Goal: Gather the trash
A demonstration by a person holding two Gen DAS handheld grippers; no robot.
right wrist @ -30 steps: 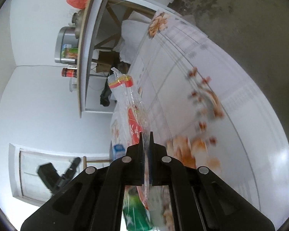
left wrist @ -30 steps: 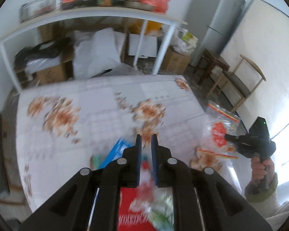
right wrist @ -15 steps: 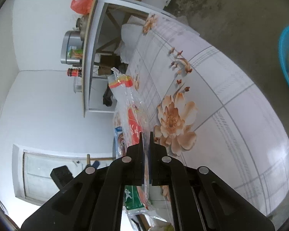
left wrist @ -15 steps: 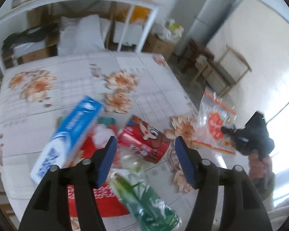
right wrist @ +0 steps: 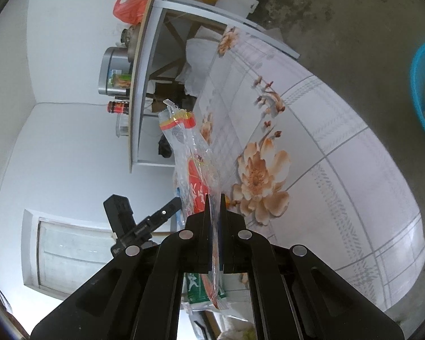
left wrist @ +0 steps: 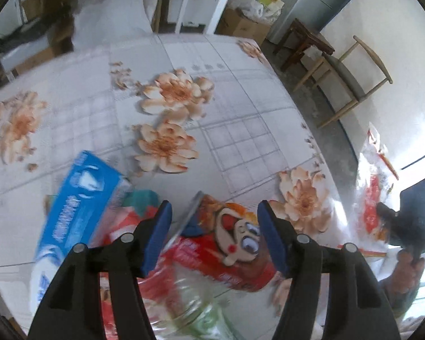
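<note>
Right claw (right wrist: pixel 216 204) pinching clear plastic bag (right wrist: pixel 189 153), left claw (left wrist: pixel 214 228) spread over red wrapper (left wrist: pixel 229 243)

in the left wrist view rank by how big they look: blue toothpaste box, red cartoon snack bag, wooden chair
1. blue toothpaste box
2. red cartoon snack bag, close to the box; fingers hide part
3. wooden chair, though it stands farther off, so this only reflects distance

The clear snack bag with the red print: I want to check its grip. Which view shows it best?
The right wrist view: the clear snack bag stands edge-on, pinched in the right hand-held gripper. The left wrist view shows it only glare-washed at the frame's right edge.
</note>
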